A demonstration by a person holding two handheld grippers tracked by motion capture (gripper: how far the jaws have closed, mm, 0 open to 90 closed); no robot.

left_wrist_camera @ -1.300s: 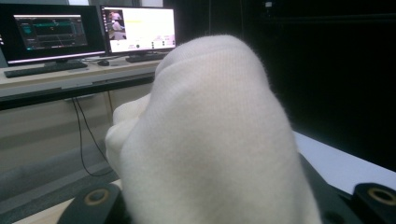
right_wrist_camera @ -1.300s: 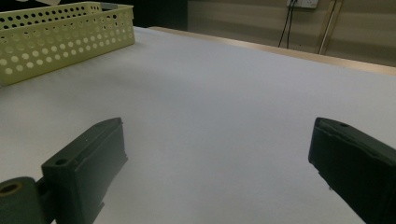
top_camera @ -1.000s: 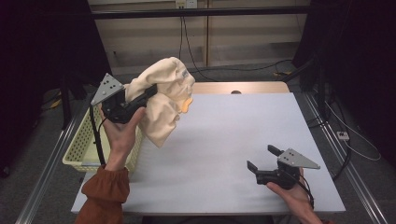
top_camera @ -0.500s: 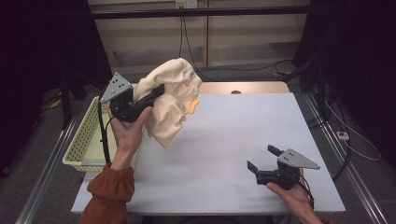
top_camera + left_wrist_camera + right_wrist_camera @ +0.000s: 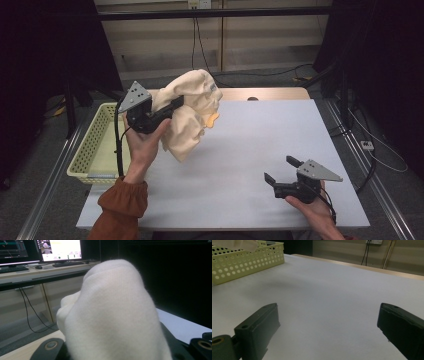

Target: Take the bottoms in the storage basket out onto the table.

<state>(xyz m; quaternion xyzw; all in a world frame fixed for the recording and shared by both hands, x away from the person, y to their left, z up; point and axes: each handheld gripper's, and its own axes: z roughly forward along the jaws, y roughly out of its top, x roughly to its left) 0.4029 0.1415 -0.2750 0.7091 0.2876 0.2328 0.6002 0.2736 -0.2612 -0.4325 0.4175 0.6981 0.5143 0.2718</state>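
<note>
White tabletop fronting a wood-panelled wall, seen from above the person's side. Nearest, at lower right, the right gripper rests low over the table in the person's right hand, its two black jaws spread wide with nothing between them; the right gripper view looks along those jaws across bare table toward the yellow perforated basket. Farther in, at left, the left hand, in a rust-coloured sleeve, holds the left gripper raised above the table's left edge, just beside the basket. Its jaws are pressed together on a cream knitted garment, which hangs bunched from them, clear of the table; in the left gripper view the cloth bulges over and hides both jaws. Against the frame a second earlier, the left gripper and garment sit slightly farther right and inward over the table, the cloth equally bunched; the right gripper is unmoved.
</note>
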